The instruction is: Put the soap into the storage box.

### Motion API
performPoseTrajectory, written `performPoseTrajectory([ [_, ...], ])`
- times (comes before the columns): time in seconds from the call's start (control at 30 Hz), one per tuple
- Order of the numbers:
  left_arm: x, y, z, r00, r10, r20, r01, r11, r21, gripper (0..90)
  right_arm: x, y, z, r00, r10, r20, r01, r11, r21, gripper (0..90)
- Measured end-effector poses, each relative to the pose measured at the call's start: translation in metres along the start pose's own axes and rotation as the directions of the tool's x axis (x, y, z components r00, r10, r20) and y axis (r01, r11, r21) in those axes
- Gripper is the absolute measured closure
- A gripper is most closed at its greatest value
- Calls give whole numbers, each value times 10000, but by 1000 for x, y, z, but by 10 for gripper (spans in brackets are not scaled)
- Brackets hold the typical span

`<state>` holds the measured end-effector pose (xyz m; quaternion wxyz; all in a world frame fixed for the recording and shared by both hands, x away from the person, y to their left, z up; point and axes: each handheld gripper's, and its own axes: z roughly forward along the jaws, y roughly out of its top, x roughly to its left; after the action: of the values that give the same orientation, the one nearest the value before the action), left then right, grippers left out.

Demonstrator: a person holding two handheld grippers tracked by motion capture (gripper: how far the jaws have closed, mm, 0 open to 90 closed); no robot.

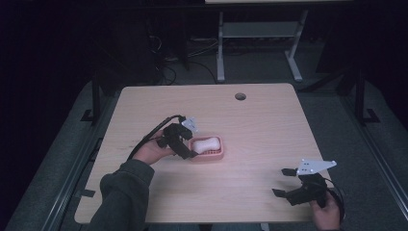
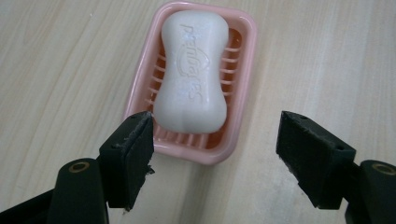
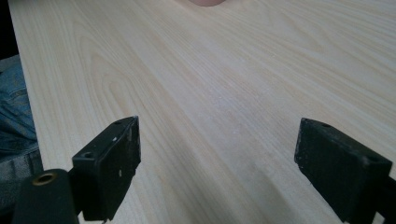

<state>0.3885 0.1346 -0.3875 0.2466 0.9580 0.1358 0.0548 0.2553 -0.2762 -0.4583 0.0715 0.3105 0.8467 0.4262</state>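
Pale wooden table (image 1: 269,130) at frame centre, with a round cable hole (image 1: 240,96) near its far edge; white desk frame (image 1: 260,43) on dark floor, upper centre.

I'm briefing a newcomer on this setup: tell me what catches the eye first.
A white bar of soap lies in a pink soap dish near the middle of the wooden table. The left hand-held gripper sits at the dish's near end, jaws open and not touching the soap. The right hand-held gripper waits open at the table's near right corner.
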Motion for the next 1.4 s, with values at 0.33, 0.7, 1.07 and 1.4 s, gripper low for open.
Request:
performPoseTrajectory([
  [0.33,-9,-8,-6,9998,186,-74,-186,9998,11,259,-1,0,0,10000,73,25,-73,10000,-23,141],
  [0.7,-16,-33,-17,9998,-131,-156,128,9998,-170,259,0,2,3,10000,44,6,-44,10000,52,142],
  [1.07,-24,-53,-22,9994,-241,-241,232,9991,-342,253,-2,1,3,9998,88,172,-90,9999,96,141],
  [1.4,-36,-70,-22,9994,-294,-203,287,9989,-379,250,-2,0,1,9994,174,309,-177,9998,102,142],
])
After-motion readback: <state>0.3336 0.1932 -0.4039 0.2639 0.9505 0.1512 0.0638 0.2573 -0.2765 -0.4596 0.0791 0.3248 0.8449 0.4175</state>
